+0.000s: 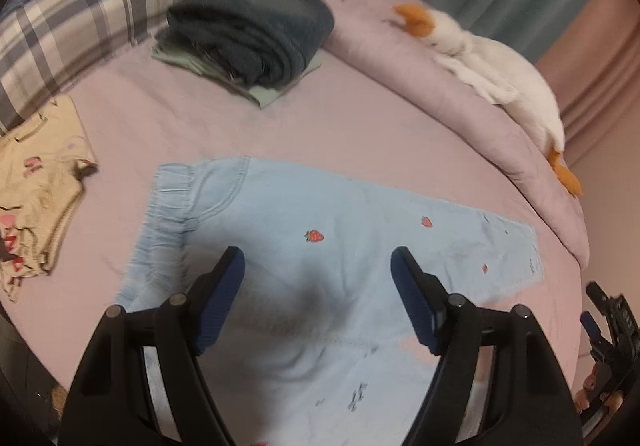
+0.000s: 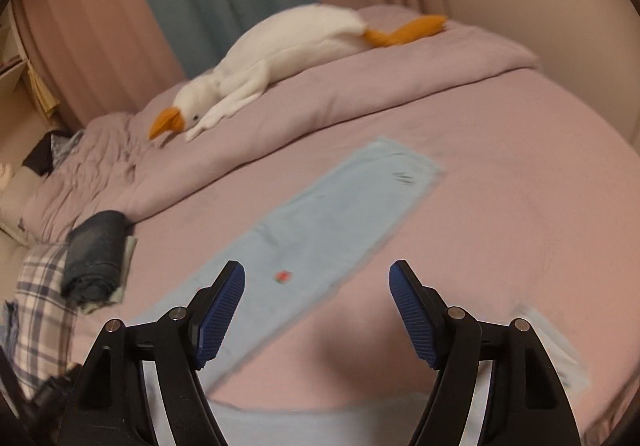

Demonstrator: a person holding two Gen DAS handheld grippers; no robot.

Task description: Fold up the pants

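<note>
Light blue pants (image 1: 304, 238) with small strawberry prints lie spread flat on the pink bed (image 1: 328, 129). The elastic waistband is at the left, one leg runs right and the other runs toward me. My left gripper (image 1: 318, 266) is open and empty, hovering over the crotch area. In the right wrist view the far leg (image 2: 336, 213) stretches away toward the upper right, and the near leg (image 2: 320, 422) lies under the gripper. My right gripper (image 2: 317, 282) is open and empty above the gap between the legs. It also shows at the left wrist view's right edge (image 1: 608, 330).
A dark folded garment on a green one (image 1: 252, 37) sits at the back of the bed. A cream printed garment (image 1: 36, 181) lies at the left. A plaid pillow (image 1: 88, 5) is behind it. A white goose plush (image 2: 280, 57) lies on the rolled pink duvet (image 2: 360, 93).
</note>
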